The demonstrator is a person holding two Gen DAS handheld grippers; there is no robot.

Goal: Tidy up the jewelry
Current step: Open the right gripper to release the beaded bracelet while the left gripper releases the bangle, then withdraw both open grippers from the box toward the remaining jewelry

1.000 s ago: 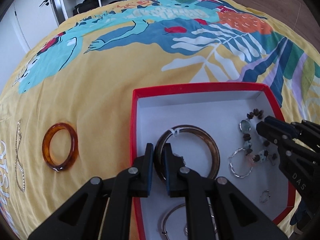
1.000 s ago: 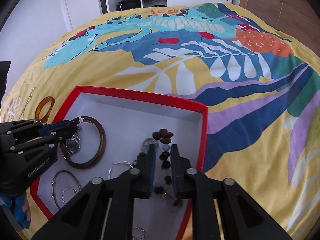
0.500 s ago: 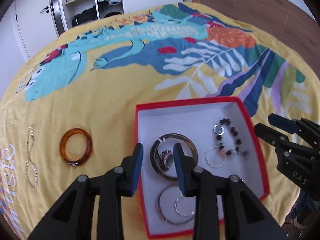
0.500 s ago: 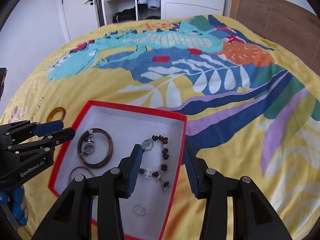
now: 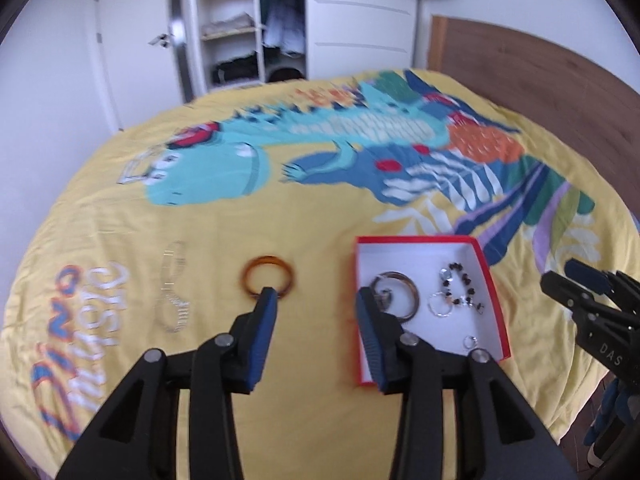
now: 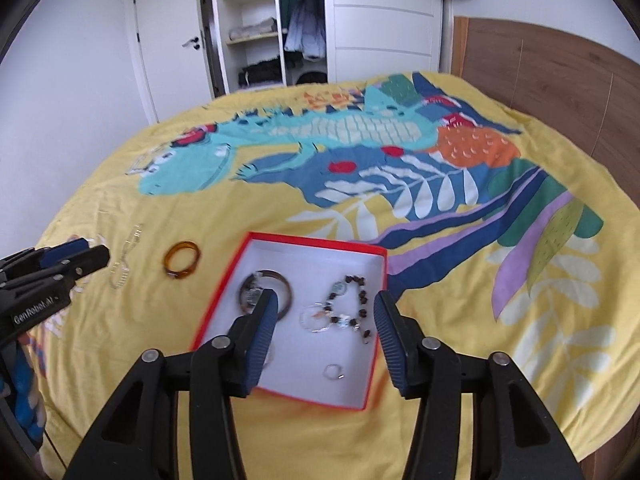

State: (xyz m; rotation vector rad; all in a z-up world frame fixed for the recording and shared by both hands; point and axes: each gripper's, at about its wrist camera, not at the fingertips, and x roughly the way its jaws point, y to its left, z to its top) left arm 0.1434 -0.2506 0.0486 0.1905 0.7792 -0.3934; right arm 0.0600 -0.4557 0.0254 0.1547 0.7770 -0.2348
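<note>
A red box [image 5: 493, 280] [image 6: 382, 280] with a white inside lies on the yellow bedspread. It holds a brown bangle [image 5: 408, 295] [image 6: 286, 286], a beaded bracelet [image 5: 466, 286] [image 6: 360, 296], silver hoops and a small ring [image 6: 333, 372]. An amber bangle [image 5: 269, 280] [image 6: 182, 262] and a silver chain [image 5: 174, 292] [image 6: 124, 260] lie on the bedspread left of the box. My left gripper [image 5: 316, 300] is open and empty, raised between the amber bangle and the box. My right gripper [image 6: 325, 306] is open and empty above the box.
The bedspread [image 6: 400, 168] has a large blue and teal dinosaur print. A wooden headboard [image 6: 552, 88] is at the right. An open wardrobe [image 6: 276, 32] stands beyond the bed. The bed's near edge [image 5: 580, 412] drops off at lower right.
Both grippers opened wide and pulled up and back from the box. The left let go of the brown bangle, which now lies in the box. The view is now wider.
</note>
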